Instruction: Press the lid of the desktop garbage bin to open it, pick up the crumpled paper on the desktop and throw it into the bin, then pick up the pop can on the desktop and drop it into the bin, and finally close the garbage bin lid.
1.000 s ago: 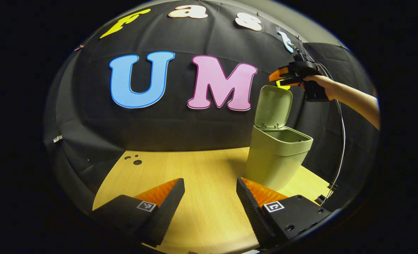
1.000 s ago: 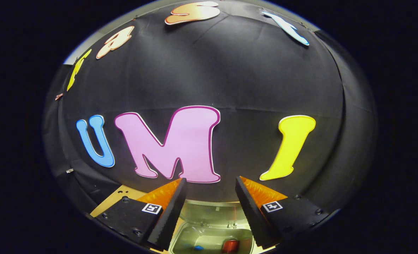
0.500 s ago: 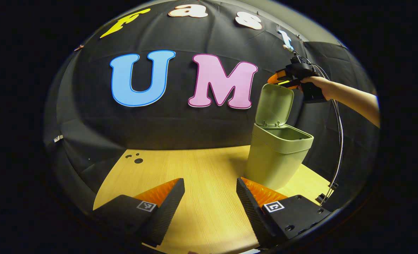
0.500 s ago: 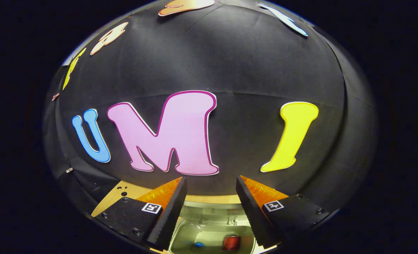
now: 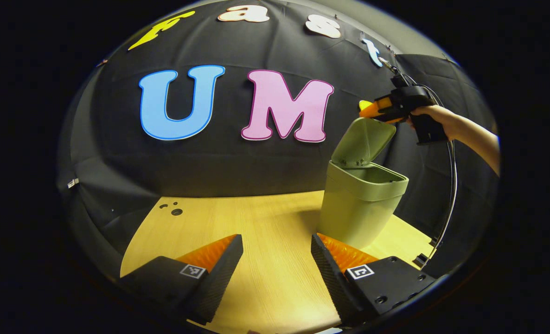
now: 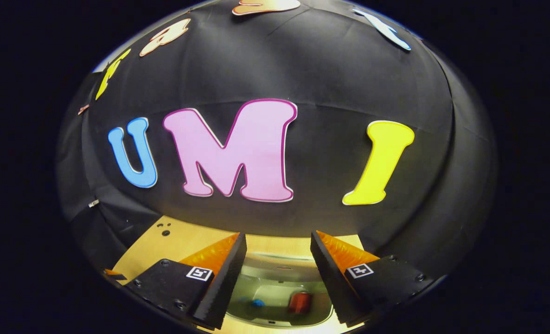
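- The green garbage bin (image 5: pixel 361 204) stands on the wooden desktop (image 5: pixel 238 232) at about 2 o'clock from the left gripper (image 5: pixel 277 260), a little beyond its right finger.
- Its lid (image 5: pixel 363 141) is up but tilted forward over the opening, hinged along the bin's far rim, so its long axis runs from the hinge up toward 1 o'clock in the left gripper view.
- The right gripper (image 5: pixel 372 109), held by a hand (image 5: pixel 435 116), sits at the lid's raised free edge; whether the fingers touch the lid there I cannot tell.
- In the right gripper view the right gripper's own fingers stand wide apart with nothing between them, and the open bin lies at 6 o'clock, directly below and between them.
- Inside the bin a red pop can (image 6: pixel 299 301) rests on the bottom, and a small blue speck lies at its 9 o'clock; the crumpled paper I cannot make out.
- The left gripper's jaws are also wide and empty, low over bare desktop.
- Judgement: with the can already inside, only closing the lid remains. The right gripper is far nearer, and the push must go down and forward, toward the bin's front rim.
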